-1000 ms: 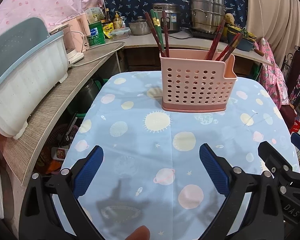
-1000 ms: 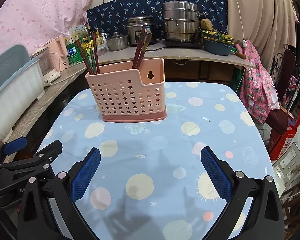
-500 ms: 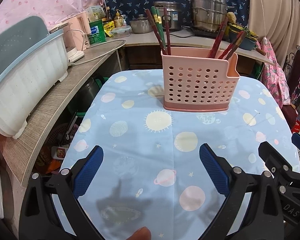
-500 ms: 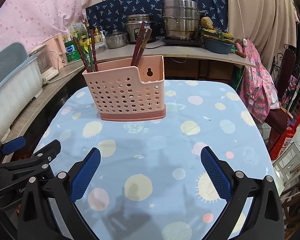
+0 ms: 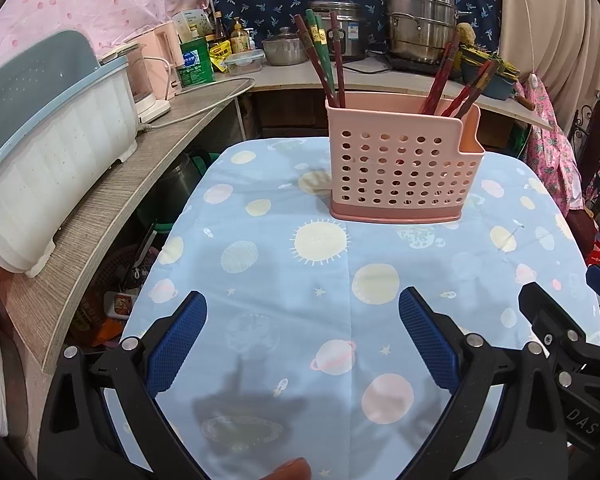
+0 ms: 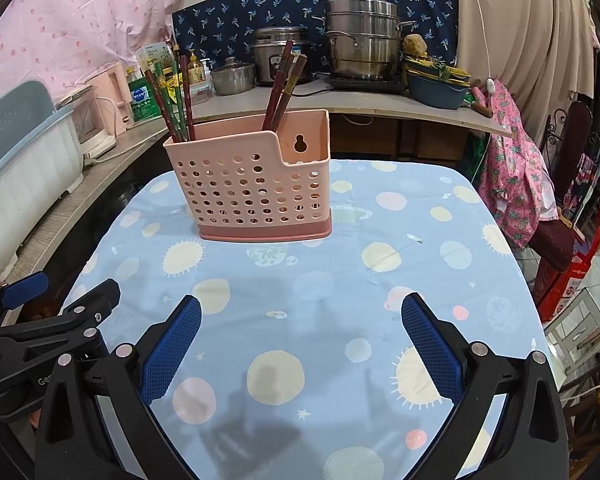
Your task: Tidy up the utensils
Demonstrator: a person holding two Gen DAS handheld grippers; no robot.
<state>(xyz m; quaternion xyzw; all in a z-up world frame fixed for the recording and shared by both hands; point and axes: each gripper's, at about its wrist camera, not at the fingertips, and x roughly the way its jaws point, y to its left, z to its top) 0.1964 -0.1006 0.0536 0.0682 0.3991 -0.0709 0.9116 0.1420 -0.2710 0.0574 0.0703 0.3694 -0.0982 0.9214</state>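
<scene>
A pink perforated utensil holder (image 5: 402, 176) stands upright at the far middle of the table (image 5: 260, 320), also in the right wrist view (image 6: 252, 196). Dark red and green chopsticks (image 5: 320, 60) stand in its left end, and more red chopsticks (image 5: 456, 80) lean in its right part; both groups show in the right wrist view (image 6: 176, 96) (image 6: 284, 84). My left gripper (image 5: 302, 340) is open and empty over the near table. My right gripper (image 6: 300, 344) is open and empty beside it, well short of the holder.
The table wears a blue planet-print cloth (image 6: 380, 280). A white and blue dish rack (image 5: 40, 160) sits on the wooden counter at left. Pots and a rice cooker (image 6: 360, 48) stand on the back counter. A pink-draped chair (image 6: 520, 184) is at right.
Both grippers have edged forward toward the holder and tilted slightly; it looks a little larger and lower in view. Both grippers stay open and empty.
</scene>
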